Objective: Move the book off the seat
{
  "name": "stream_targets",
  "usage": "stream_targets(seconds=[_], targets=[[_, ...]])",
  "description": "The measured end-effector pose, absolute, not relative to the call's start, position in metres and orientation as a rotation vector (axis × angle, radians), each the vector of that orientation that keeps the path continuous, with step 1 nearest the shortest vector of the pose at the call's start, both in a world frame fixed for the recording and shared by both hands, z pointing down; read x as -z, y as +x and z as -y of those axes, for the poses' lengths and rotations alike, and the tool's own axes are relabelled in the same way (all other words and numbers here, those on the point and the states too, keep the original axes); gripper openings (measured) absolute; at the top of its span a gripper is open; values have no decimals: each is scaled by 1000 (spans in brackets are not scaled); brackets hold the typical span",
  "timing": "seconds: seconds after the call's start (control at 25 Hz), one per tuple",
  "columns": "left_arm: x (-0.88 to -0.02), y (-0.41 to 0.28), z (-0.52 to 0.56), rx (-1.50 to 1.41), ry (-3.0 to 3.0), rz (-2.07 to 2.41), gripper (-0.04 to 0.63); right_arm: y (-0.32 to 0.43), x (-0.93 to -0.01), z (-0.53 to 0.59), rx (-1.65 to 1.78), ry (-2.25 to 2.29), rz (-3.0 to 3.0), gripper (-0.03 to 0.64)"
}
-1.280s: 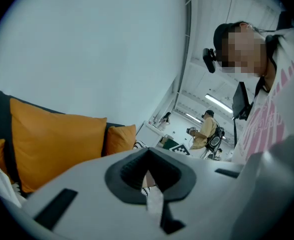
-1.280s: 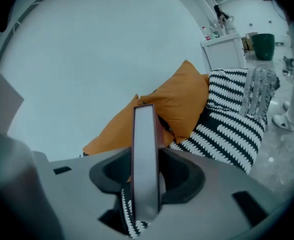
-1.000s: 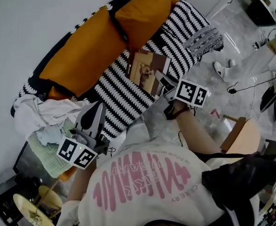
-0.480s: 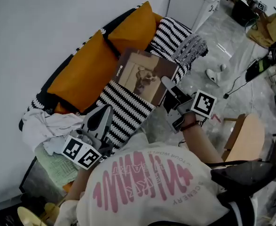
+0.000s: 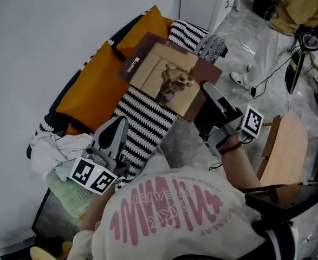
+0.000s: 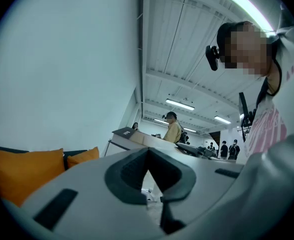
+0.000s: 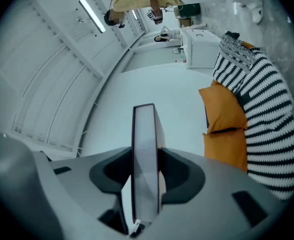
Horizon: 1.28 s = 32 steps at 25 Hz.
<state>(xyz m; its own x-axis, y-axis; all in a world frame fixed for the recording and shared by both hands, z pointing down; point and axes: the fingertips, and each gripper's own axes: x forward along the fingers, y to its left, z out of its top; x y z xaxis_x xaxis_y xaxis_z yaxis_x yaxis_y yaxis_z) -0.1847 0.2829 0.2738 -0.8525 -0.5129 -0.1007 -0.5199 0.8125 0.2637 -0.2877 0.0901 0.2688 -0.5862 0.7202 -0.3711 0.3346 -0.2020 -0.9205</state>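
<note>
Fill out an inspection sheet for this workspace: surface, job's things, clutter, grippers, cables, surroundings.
Surface: sofa seat under a black-and-white striped cover, orange cushions along its back.
Job's things: book held up above the seat, tilted, clamped by one edge.
Clutter: pile of clothes at the sofa's end beside the left gripper.
Grippers: right gripper shut on the book; left gripper shut, nothing between its jaws.
Cables: black cable trailing over the floor.
Surroundings: white cabinet, shoes, wooden chair; people stand far off in the left gripper view.
</note>
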Motion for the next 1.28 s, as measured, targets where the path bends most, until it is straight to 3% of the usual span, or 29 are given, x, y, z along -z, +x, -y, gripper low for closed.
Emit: stream_targets(seconds=[0.72,1.28], targets=[[-269,-169,-314,-417,-1064,-2929,8,-185,-275,-55,-2178,-1241,1757,170],[-259,-179,-303,-471,-1175,-2832,8,-182,-285,-48,-2234,-1143,1791,171]])
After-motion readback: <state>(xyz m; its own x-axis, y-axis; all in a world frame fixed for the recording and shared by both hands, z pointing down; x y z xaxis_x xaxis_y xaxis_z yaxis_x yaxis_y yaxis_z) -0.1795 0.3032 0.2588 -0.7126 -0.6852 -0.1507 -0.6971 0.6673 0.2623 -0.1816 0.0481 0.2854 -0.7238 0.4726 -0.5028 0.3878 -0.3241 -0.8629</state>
